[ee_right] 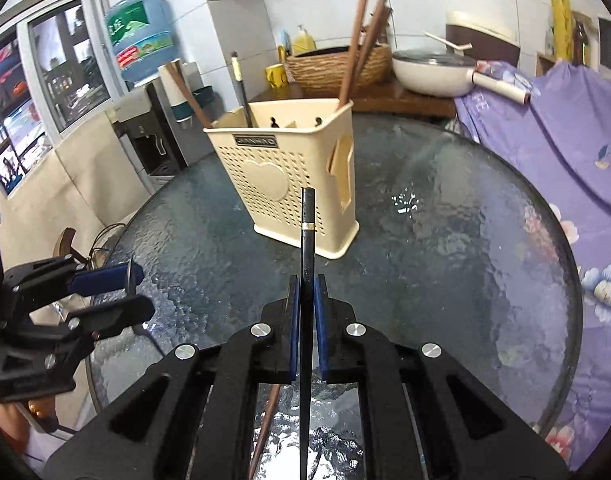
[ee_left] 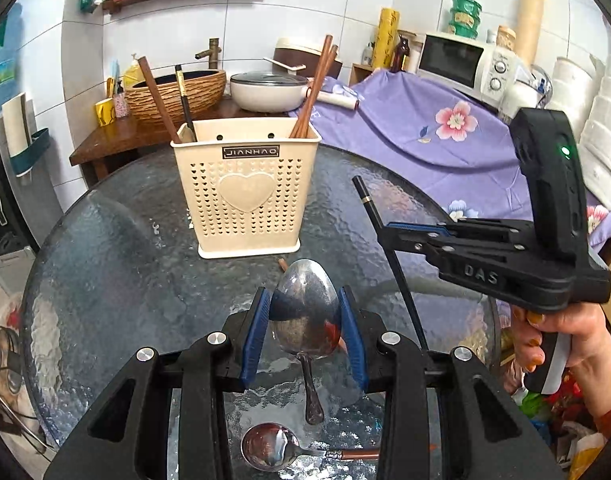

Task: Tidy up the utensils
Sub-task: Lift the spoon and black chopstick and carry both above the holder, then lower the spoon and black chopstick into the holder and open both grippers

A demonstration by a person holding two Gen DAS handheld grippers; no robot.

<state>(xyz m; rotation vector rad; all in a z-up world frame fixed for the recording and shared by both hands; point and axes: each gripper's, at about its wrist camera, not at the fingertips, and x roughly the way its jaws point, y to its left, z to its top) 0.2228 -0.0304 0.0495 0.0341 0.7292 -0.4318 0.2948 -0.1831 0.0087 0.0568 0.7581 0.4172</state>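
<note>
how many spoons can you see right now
2. One metal spoon is clamped by its bowl in the left gripper; a second spoon lies on the glass table below it. Others may be hidden inside the holder.

Beside the perforated matt cream plastic caddy on my rippled glossy glass table, I see a polished metal spoon and a matt black chopstick

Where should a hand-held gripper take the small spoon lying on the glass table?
Probably by the brown handle, coming from above with the jaws across it. The small spoon lies flat on the glass table, bowl up; the bowl is wide and rounded, while the handle is thin and straight.
</note>
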